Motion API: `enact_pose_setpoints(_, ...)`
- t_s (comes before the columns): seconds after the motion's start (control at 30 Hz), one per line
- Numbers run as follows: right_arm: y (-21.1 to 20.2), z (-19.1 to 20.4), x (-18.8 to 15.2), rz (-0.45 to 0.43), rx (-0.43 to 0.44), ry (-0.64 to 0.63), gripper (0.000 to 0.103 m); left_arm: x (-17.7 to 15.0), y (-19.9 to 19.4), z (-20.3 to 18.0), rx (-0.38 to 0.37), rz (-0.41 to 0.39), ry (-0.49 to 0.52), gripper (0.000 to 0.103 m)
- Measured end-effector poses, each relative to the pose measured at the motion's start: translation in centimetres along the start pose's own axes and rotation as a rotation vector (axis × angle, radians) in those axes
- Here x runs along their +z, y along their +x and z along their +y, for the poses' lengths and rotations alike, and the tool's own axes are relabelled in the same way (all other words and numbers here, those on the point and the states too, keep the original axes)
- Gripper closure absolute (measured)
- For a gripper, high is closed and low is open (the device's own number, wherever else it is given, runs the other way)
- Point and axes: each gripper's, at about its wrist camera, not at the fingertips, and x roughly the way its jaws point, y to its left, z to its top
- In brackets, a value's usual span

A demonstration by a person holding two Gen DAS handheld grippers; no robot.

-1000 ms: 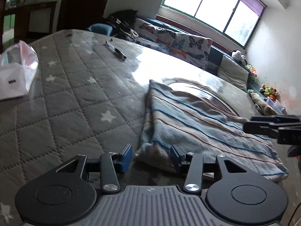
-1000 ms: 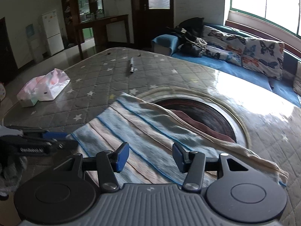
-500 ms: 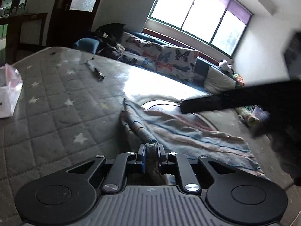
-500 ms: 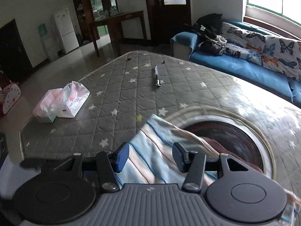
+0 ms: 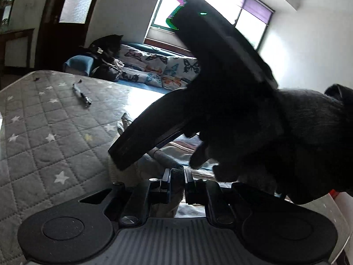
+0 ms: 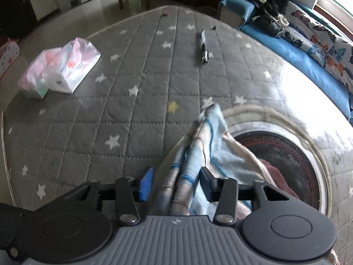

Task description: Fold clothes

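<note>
1. Right wrist view: striped cloth (image 6: 205,152) bunches between the right tongs (image 6: 174,184), which have just been closing but look not yet tight; it could slip out
2. Left tongs (image 5: 177,182) pinch another bunch tight
3. Pulling apart could drag the cloth off the starry quilt (image 6: 114,101)

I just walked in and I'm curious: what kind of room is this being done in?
Probably a home living room: a sofa with butterfly-print cushions under a big window, and a quilted star-patterned cover where a striped cloth is being folded.
</note>
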Motion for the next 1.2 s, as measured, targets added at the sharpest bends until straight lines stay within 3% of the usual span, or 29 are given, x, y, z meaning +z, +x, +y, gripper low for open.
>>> enact_pose_setpoints(0.03, -0.1, 0.0, -0.2, -0.001, -0.001, -0.004, 0.083, 0.0, 0.0, -0.2, -0.007, 0.001, 0.003, 0.090)
enact_pose_setpoints(0.13, -1.0, -0.8, -1.1, -0.032, -0.004, 0.004, 0.092, -0.2, -0.3, -0.5, -0.034, -0.004, 0.014, 0.086)
enact_pose_setpoints(0.27, -3.0, -3.1, -2.7, -0.091, 0.013, 0.080, 0.094, -0.3, -1.3, -1.3, -0.102, -0.024, 0.054, 0.072)
enact_pose_setpoints(0.33, -4.3, -4.6, -3.8, -0.122, 0.019, 0.124, 0.095, -0.3, -2.0, -1.8, -0.133, -0.043, 0.081, 0.055)
enact_pose_setpoints(0.4, -5.7, -6.5, -5.1, -0.153, 0.027, 0.179, 0.095, -0.3, -2.5, -2.2, -0.162, -0.063, 0.100, 0.054)
enact_pose_setpoints(0.5, -7.9, -9.5, -7.4, -0.192, 0.029, 0.259, 0.095, -0.4, -3.1, -3.0, -0.200, -0.091, 0.123, 0.045)
enact_pose_setpoints(0.83, -12.5, -19.2, -17.3, -0.293, 0.064, 0.537, 0.095, -1.5, -1.0, -6.1, -0.188, -0.015, 0.174, 0.036)
enact_pose_setpoints(1.0, -12.2, -21.9, -22.5, -0.320, 0.091, 0.642, 0.095, -1.9, 1.0, -7.2, -0.171, 0.036, 0.195, 0.036)
enact_pose_setpoints(1.2, -10.8, -23.8, -26.2, -0.341, 0.138, 0.719, 0.095, -2.7, 2.3, -8.5, -0.152, 0.089, 0.218, 0.036)
